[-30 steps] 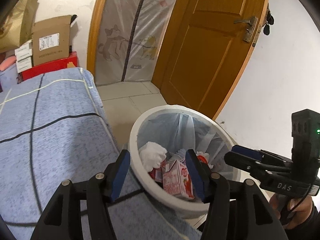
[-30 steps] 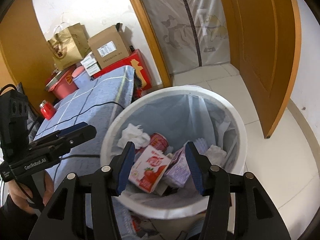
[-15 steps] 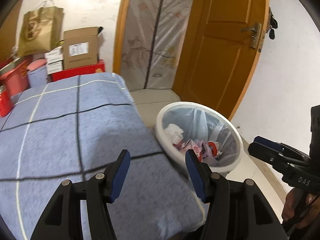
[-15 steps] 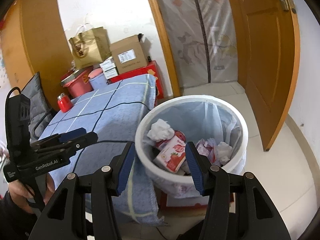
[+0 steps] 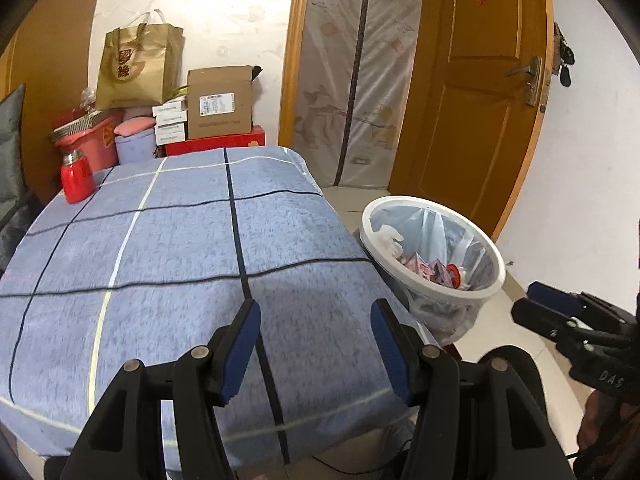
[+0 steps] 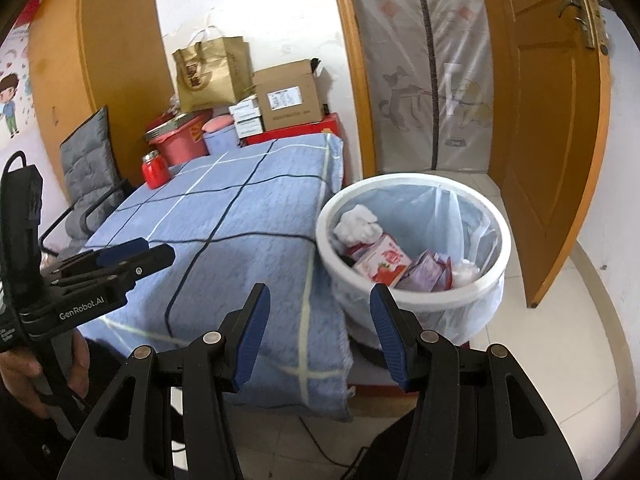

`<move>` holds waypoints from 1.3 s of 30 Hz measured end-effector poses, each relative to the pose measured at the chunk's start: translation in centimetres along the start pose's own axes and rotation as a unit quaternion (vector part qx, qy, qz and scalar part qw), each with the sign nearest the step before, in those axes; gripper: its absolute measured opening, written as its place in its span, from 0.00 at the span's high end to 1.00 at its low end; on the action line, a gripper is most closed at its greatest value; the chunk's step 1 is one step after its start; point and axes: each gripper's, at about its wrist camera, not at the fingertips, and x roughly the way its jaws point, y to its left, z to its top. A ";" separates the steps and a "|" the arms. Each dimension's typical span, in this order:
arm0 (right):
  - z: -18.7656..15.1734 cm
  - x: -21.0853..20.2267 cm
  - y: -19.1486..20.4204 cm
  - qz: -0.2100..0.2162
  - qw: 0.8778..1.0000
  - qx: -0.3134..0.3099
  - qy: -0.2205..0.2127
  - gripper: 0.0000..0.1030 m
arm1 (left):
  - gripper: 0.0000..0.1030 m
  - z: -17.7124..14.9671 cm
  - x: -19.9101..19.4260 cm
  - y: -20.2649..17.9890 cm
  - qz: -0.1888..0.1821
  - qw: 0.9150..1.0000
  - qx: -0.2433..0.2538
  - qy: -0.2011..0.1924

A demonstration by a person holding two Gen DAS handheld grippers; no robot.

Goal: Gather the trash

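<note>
Both the left gripper (image 5: 316, 344) and the right gripper (image 6: 318, 330) hang released, nothing between their fingers. The white trash bin (image 6: 412, 288), holding cartons and tissue, stands at the tabletop's (image 5: 168, 240) three o'clock edge.

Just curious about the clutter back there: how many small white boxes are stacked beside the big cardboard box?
3, stacked: top white box, middle white box, bottom white box, left of the cardboard box. More may be hidden behind.

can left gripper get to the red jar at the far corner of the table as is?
Probably yes. The left gripper is open and empty, and the blue cloth between it and the red jar lies bare; it is a long stretch across the table, though.
</note>
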 end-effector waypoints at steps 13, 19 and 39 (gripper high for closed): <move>-1.4 -1.2 2.2 0.006 1.000 -0.019 -0.003 0.49 | 0.44 -1.8 -3.2 1.2 0.019 1.000 -0.019 -0.003; -1.5 -1.2 2.2 0.004 1.000 -0.017 -0.004 0.49 | 0.44 -1.7 -3.2 1.1 0.014 1.000 -0.021 -0.001; -1.2 -1.4 2.0 0.003 1.000 -0.017 -0.004 0.49 | 0.44 -1.9 -3.0 0.8 0.015 1.000 -0.020 -0.001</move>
